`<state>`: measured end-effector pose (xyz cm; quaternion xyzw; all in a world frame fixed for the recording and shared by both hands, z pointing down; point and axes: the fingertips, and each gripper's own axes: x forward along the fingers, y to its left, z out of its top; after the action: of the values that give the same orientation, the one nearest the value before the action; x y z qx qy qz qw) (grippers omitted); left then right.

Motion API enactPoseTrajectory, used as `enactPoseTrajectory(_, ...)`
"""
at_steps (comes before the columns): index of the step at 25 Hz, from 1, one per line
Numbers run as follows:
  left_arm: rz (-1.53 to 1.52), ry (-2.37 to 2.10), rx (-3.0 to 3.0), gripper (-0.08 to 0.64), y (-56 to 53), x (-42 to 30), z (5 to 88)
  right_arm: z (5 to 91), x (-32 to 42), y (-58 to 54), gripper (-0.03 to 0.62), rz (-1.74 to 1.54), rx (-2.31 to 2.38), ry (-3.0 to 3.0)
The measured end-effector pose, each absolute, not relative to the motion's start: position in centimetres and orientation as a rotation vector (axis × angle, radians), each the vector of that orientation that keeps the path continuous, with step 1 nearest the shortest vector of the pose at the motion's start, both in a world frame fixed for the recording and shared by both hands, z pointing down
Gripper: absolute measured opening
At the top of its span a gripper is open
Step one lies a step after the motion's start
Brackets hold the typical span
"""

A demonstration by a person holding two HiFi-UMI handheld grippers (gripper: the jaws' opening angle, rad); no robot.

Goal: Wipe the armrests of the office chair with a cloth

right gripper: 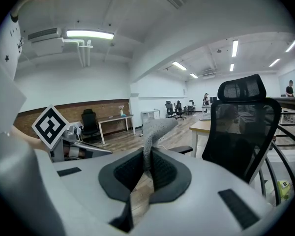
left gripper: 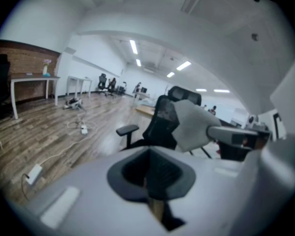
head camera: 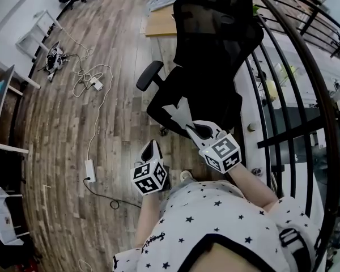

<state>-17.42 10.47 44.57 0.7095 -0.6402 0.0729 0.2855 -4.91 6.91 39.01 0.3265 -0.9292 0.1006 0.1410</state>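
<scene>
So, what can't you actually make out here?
- Second armrest: hidden behind the office chair in every view; only one armrest shows.
- Chair base: head view, largely covered by seat, cloth and right tool.
- Items on far table: left gripper view, blurred, tiny.

Only one armrest (head camera: 150, 75) of the office chair (head camera: 215, 33) is seen in the head view; the other cannot be made out. The cloth's (right gripper: 157, 129) lower end is hidden between the right gripper's (right gripper: 146, 167) jaws. The left gripper view is blurred throughout.
</scene>
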Motion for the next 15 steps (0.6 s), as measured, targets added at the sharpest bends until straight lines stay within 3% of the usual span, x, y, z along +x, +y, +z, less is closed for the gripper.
enactPoseTrajectory(15,0.160,-1.725,1.834,0.005,6.7,-22.0,45.5,40.0,-7.8,2.9,0.028,0.275,0.903,-2.624)
